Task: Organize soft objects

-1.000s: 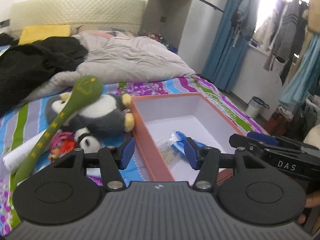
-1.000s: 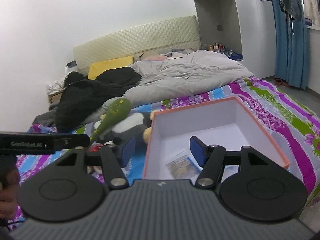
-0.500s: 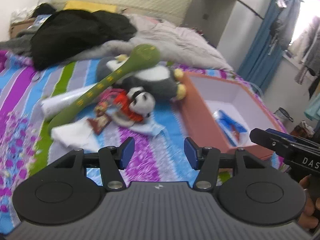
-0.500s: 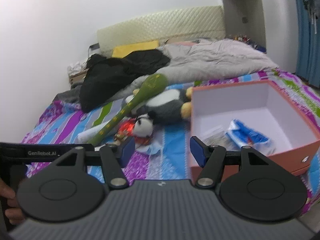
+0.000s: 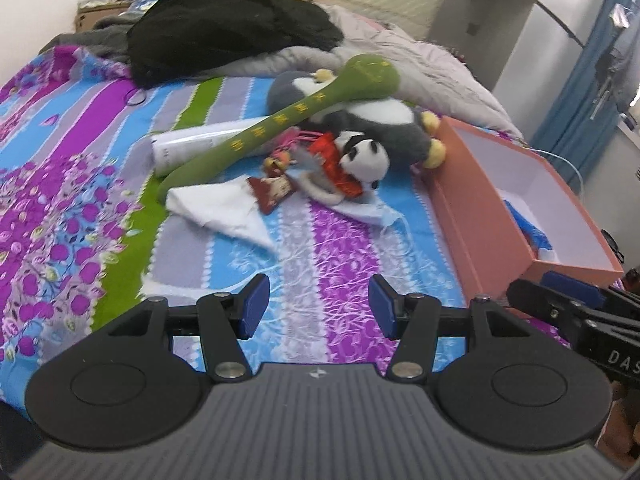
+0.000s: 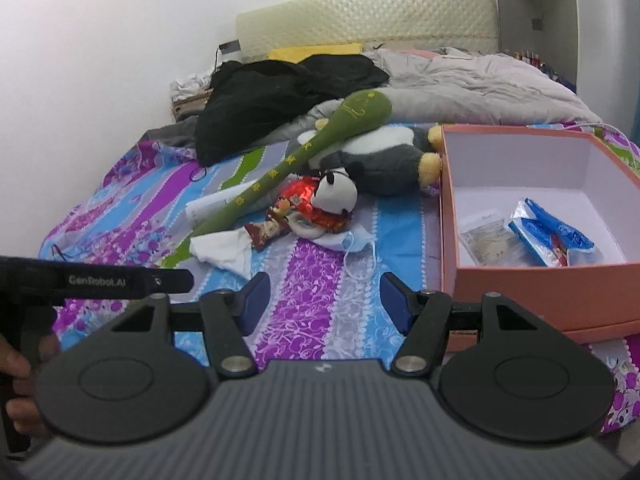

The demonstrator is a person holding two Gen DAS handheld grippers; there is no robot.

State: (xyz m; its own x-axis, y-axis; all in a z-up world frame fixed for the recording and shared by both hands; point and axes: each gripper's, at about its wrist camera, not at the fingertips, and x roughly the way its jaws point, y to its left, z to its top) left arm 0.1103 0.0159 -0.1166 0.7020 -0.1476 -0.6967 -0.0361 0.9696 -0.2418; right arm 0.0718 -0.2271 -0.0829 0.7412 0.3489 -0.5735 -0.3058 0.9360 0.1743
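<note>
Left wrist view: the left gripper (image 5: 318,306) has its fingers spread and empty above the striped bed (image 5: 332,280). Far ahead lie a small panda plush (image 5: 362,158), a green plush club (image 5: 288,118) and a white cloth (image 5: 224,208); the orange box (image 5: 476,208) sits right.

Right wrist view: the right gripper (image 6: 324,300) also has its fingers spread and empty. The toys lie far left, touching; the box is just right, holding a blue packet (image 6: 550,236).

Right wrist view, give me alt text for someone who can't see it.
An open, empty right gripper hovers over a striped bedspread, facing a pile of soft toys: a small panda, a grey plush and a long green plush stick. On the right sits an open orange box holding packets.
</note>
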